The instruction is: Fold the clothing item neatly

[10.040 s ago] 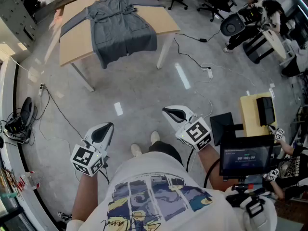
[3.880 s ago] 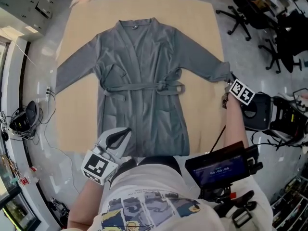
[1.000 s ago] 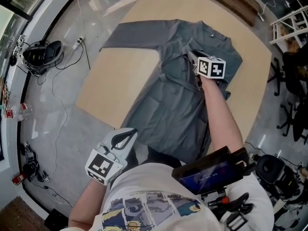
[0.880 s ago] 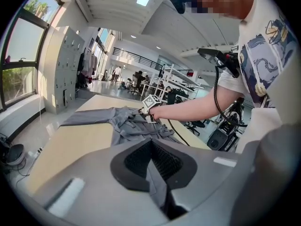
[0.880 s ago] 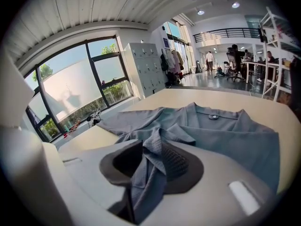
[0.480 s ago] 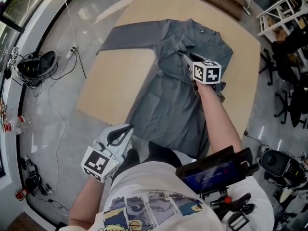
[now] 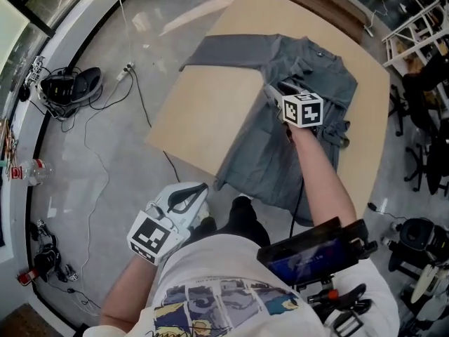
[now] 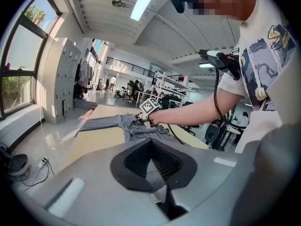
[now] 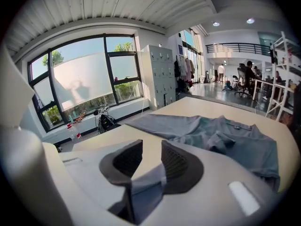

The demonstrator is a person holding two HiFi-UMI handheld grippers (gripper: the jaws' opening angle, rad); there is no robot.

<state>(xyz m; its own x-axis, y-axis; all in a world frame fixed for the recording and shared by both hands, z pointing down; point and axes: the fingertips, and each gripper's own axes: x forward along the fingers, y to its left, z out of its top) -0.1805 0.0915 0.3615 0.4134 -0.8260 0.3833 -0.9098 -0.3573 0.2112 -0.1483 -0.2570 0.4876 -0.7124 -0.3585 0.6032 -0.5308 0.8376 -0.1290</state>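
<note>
A grey robe [image 7: 330, 76] lies on the tan table [image 7: 203, 111]. Its left sleeve [image 7: 224, 48] stretches out to the left and its hem hangs over the near edge. My right gripper [image 7: 272, 90] is over the robe's chest, shut on a fold of the grey cloth, apparently the right sleeve brought across the body. In the right gripper view that cloth fills the lower gap of the gripper [image 9: 151, 147], with the robe [image 9: 221, 135] spread beyond. My left gripper [image 7: 198, 190] hangs low beside my body over the floor, shut and empty. The left gripper view shows it [image 8: 151, 142] facing the robe [image 8: 136, 126].
A dark bag and cables [image 7: 66, 86] lie on the floor at the left. Office chairs [image 7: 428, 139] and shelving [image 7: 414, 34] stand to the right of the table. A screen [image 7: 309, 248] hangs at my chest. The table's bare left half lies beside the robe.
My head view has shifted, so the table sits further right. The right gripper stays over the robe's chest with the cloth in it. The left gripper remains low and shut.
</note>
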